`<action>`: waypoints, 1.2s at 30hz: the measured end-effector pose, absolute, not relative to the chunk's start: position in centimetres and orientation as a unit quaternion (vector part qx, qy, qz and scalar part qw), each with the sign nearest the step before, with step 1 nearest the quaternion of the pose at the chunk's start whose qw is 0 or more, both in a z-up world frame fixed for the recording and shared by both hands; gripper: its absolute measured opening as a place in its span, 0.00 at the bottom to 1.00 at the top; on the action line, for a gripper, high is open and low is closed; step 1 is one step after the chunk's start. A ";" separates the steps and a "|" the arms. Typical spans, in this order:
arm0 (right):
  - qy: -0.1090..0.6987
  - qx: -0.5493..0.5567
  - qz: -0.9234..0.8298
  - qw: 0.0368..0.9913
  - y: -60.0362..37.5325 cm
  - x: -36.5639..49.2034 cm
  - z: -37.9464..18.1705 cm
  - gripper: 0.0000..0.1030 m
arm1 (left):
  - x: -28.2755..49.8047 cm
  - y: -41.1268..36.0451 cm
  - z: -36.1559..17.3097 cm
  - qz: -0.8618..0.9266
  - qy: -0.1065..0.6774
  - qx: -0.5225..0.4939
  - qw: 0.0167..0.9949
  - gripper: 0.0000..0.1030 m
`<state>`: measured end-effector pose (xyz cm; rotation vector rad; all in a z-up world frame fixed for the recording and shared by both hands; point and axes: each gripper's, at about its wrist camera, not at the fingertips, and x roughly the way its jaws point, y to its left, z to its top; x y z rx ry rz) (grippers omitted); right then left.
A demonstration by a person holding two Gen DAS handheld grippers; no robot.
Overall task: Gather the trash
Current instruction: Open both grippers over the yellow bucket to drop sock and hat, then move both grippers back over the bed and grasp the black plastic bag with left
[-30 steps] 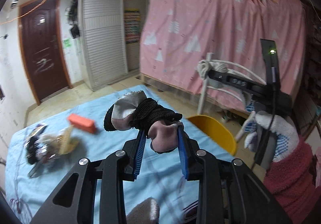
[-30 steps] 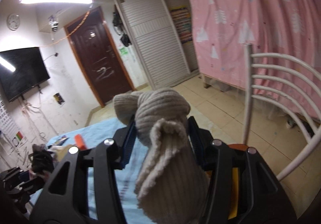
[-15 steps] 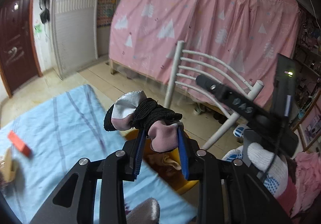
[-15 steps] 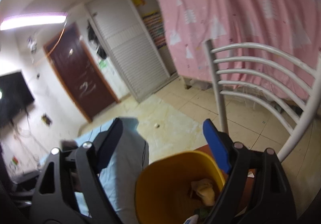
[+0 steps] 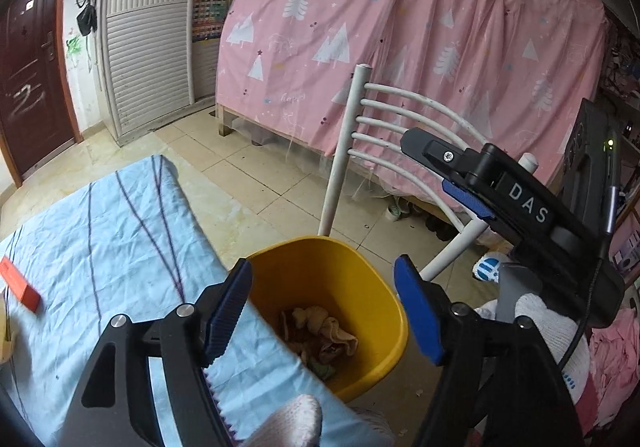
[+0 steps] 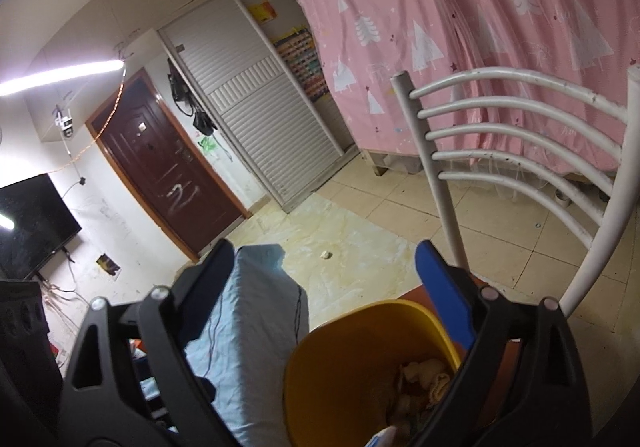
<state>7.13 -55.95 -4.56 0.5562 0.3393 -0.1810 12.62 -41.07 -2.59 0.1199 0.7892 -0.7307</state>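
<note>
Over the yellow bin (image 5: 376,283), beside the table's blue cloth (image 5: 104,247), my left tongs (image 5: 322,307) stand apart with nothing between the pads; the jaws have just been opening. My right tongs (image 6: 324,283) are likewise spread wide and empty, having just been opening too (in the left view they reach in from the right, held in a white knitted glove (image 5: 548,327)). The trash (image 5: 320,335), crumpled cloth pieces in tan and beige, lies at the bottom of the bin. A white chair back (image 6: 520,151) stands directly behind the bin. An orange block (image 5: 20,289) rests on the cloth, well apart from the bin.
</note>
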 end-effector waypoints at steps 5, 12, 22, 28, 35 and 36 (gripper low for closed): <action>0.168 0.259 -0.075 0.948 -54.3 7.3 -4.2 0.87 | 12.3 -38.7 -1.7 -0.335 0.370 0.040 0.866 0.62; 0.185 0.238 -0.046 0.952 -51.0 8.1 -4.3 0.93 | 12.1 -34.0 0.5 -0.314 0.343 0.021 0.885 0.66; 0.223 0.203 -0.016 0.953 -45.2 10.5 -3.9 0.94 | 13.3 -25.9 2.4 -0.245 0.324 0.003 0.914 0.68; 0.240 0.171 0.014 0.955 -40.5 12.5 -3.4 0.94 | 14.6 -20.4 3.1 -0.203 0.317 -0.022 0.926 0.68; 0.265 0.136 0.045 0.953 -35.1 15.0 -3.4 0.94 | 15.6 -13.8 3.1 -0.149 0.316 -0.034 0.936 0.69; 0.269 0.130 0.049 0.953 -34.2 15.3 -3.5 0.94 | 15.8 -12.6 3.0 -0.140 0.317 -0.039 0.937 0.69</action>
